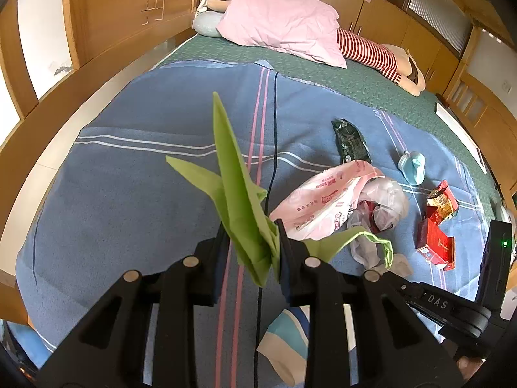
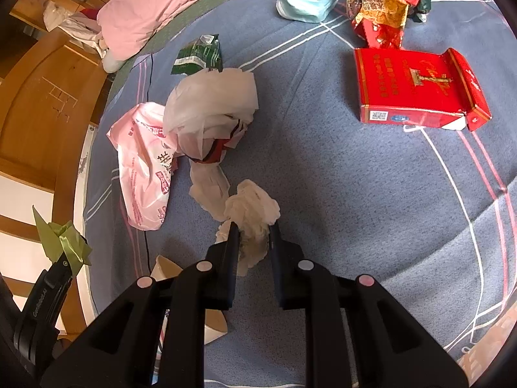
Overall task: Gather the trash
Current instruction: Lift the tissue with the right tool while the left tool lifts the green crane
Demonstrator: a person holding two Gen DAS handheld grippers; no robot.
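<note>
My left gripper [image 1: 253, 232] is shut on a green folded paper crane [image 1: 239, 194] and holds it above the blue blanket [image 1: 129, 168]; the crane also shows in the right wrist view [image 2: 64, 242]. My right gripper [image 2: 253, 229] is shut on a crumpled white tissue [image 2: 252, 213] just above the blanket [image 2: 323, 177]. Trash on the blanket: a pink plastic bag [image 2: 142, 161], a white plastic bag [image 2: 213, 103], a dark green wrapper [image 2: 198, 55], a red cigarette box [image 2: 416, 87], a torn red snack packet [image 2: 378, 9] and a light blue face mask [image 2: 303, 1].
A pink pillow [image 1: 278, 19] and a striped plush toy [image 1: 371, 48] lie at the bed's far end. A paper cup [image 2: 168, 268] lies on the blanket by the right gripper. Wooden cabinets [image 1: 122, 9] surround the bed. A black cable [image 1: 274, 129] runs across the blanket.
</note>
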